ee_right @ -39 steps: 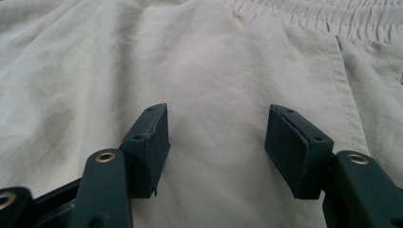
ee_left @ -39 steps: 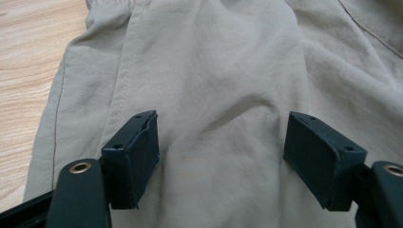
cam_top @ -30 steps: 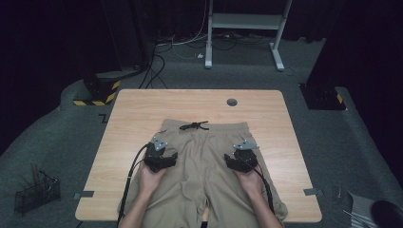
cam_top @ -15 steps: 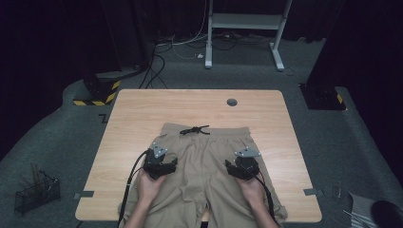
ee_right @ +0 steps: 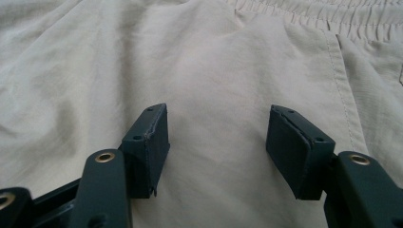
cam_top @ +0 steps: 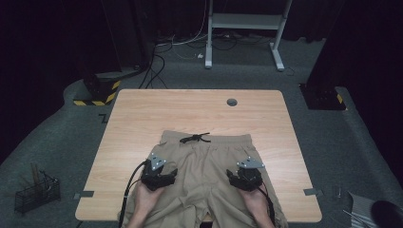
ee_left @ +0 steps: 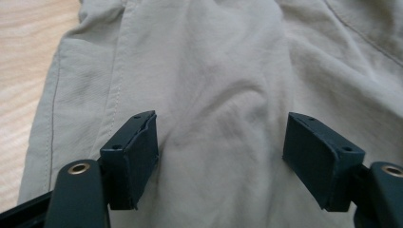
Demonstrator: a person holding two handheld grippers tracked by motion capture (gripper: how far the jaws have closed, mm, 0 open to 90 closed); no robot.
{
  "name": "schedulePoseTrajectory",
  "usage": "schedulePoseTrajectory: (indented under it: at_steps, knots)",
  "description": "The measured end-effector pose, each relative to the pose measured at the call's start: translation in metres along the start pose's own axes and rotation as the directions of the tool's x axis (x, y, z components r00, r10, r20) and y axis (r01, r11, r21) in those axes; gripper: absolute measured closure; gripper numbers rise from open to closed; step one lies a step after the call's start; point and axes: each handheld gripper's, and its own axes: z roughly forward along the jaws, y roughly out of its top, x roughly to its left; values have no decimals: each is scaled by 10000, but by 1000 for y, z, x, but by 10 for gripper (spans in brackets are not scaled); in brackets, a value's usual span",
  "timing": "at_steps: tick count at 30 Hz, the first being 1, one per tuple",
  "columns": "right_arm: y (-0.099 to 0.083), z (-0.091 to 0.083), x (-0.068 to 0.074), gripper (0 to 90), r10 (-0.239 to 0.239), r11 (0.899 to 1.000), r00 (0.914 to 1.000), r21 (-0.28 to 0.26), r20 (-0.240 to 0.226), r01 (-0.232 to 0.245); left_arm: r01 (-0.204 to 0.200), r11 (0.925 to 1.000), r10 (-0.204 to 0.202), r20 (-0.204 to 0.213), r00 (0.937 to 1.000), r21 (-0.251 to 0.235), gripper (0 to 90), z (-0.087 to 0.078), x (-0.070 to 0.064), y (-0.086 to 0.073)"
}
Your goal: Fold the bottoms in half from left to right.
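shorts (cam_top: 206,166) flat on the bench (cam_top: 142,118), waistband far, legs toward the person | left tool (ee_left: 221,147) wide open above left leg, holds nothing | right tool (ee_right: 216,142) wide open above right leg, equally near

One pair of shorts (cam_top: 205,164), two claws, one table (cam_top: 142,118).

Dim surroundings, evenly lit table (cam_top: 142,114); close views soft, slightly blurred.

High view overlooks the table (cam_top: 142,118); both gripper views hug the shorts (cam_top: 204,161).
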Motion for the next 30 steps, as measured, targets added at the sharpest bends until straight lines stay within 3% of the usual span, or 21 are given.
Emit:
schedulePoseTrajectory:
  at_steps: [2, 3, 6, 10, 11, 12, 15, 16, 19, 23, 24, 27, 30]
  knots:
    - [-1, -2, 0, 398, -40, 10000, 10000, 1, -48, 40, -156, 9998, 153, 268, 9995, 111, 271, -2, 3, 0]
    - [-2, -2, 0, 397, -54, 10000, 10000, 0, -56, 54, 170, 9995, -186, 563, 9982, 273, 278, -3, 9, 4]
    - [-2, -2, 0, 397, -52, 10000, 10000, -3, -57, 52, 375, 9990, -394, 792, 9961, 256, 293, -3, 18, 10]
    - [-2, -2, 0, 397, -56, 10000, 10000, -4, -55, 56, 517, 9985, -511, 301, 9982, -188, 314, -5, 33, 29]
    - [-2, -2, 0, 397, -50, 10000, 10000, -2, -55, 50, 736, 9970, -734, 82, 9973, -234, 313, -2, 43, 38]
    - [-2, -2, 0, 397, -50, 10000, 10000, -2, -55, 50, 736, 9970, -734, 82, 9973, -234, 312, -2, 43, 38]
    - [-2, -2, 0, 397, -53, 10000, 10000, -5, -52, 53, 1002, 9948, -1007, -334, 9944, -166, 313, 6, 60, 49]
    - [-2, -2, 0, 397, -59, 10000, 10000, -4, -49, 59, 1266, 9917, -1274, -471, 9907, -208, 323, 12, 68, 52]
    - [-2, -2, 0, 397, -58, 10000, 10000, -6, -48, 58, 1427, 9898, -1425, -449, 9888, 12, 323, 23, 79, 54]
    - [-2, -2, 1, 397, -60, 10000, 10000, -5, -45, 60, 1406, 9900, -1407, -260, 9897, -65, 323, 30, 81, 54]
    - [-2, -2, 1, 397, -57, 10000, 10000, -5, -45, 57, 1130, 9934, -1133, -133, 9935, -191, 336, 33, 79, 53]
    - [-2, -2, 1, 397, -59, 10000, 10000, -5, -43, 59, 843, 9960, -845, -75, 9964, -302, 392, 37, 76, 52]
    - [-2, -2, 1, 397, -61, 10000, 10000, -6, -39, 61, 841, 9963, -841, -4, 9965, -157, 410, 43, 74, 51]
